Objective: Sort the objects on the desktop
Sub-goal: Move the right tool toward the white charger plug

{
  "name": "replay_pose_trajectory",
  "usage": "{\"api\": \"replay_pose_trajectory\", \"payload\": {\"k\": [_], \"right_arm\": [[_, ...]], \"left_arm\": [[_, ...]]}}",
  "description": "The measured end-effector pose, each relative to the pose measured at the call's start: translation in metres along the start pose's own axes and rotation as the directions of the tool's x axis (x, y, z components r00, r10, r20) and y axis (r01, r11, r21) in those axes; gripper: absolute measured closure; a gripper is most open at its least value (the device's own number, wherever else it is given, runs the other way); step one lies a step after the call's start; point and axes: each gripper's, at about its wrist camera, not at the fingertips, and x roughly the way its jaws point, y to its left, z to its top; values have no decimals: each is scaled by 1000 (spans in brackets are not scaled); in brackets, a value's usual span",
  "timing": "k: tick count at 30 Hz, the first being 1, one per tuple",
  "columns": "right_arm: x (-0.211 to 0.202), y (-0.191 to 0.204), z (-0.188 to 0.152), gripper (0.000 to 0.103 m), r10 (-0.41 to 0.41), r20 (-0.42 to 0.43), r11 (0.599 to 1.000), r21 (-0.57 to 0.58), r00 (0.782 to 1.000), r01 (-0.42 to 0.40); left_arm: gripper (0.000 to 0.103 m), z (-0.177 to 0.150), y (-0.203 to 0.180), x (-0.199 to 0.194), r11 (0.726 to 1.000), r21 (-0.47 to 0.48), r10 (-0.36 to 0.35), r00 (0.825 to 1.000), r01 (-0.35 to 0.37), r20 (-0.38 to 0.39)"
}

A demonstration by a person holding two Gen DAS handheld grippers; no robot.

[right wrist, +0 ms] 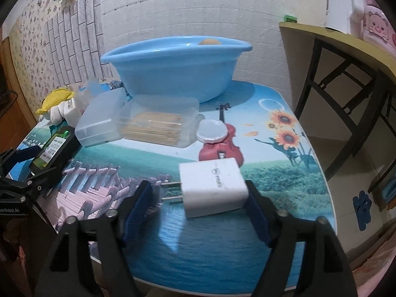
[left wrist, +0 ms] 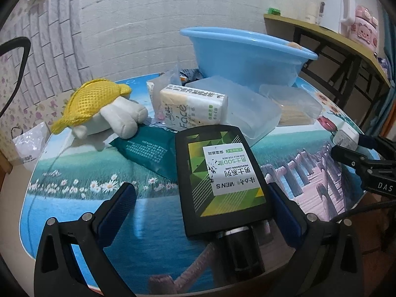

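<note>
1. White brick wall backs your table, whose top is printed with a lake, a pink boardwalk and sunflowers.
2. Your left gripper stands wide around the black lotion bottle, which lies flat, cap toward you; the right pad sits against its side, the left pad is clear of it.
3. Your right gripper is spread wide around the white charger, prongs pointing left; neither pad visibly presses it.
4. Behind sit a blue basin, a clear box of sticks and a frosted box.
5. Far left lie a tissue pack, a green pouch and a plush toy.
</note>
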Motion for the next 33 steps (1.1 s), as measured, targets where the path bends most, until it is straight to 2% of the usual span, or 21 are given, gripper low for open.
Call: {"api": "replay_pose_trajectory", "payload": {"k": [2,7,10,33], "right_arm": [[2,2,0,12,7,0,1000,-6,1000,-7],[3,3,0,8,11,3,1000,-6,1000,-11],[4,5,0,0,15,2,1000,-16,1000,-15],[4,7,0,0,14,10,1000,-14,1000,-14]], "left_arm": [[0,0,0,0,1000,7,-6,1000,6,-1],[0,-2,0,-1,1000,3,-1,1000,1,11],[0,-3,0,-1,1000,1,0,1000,0,19],[0,-2,1,-2,1000,0,3,1000,-3,25]]}}
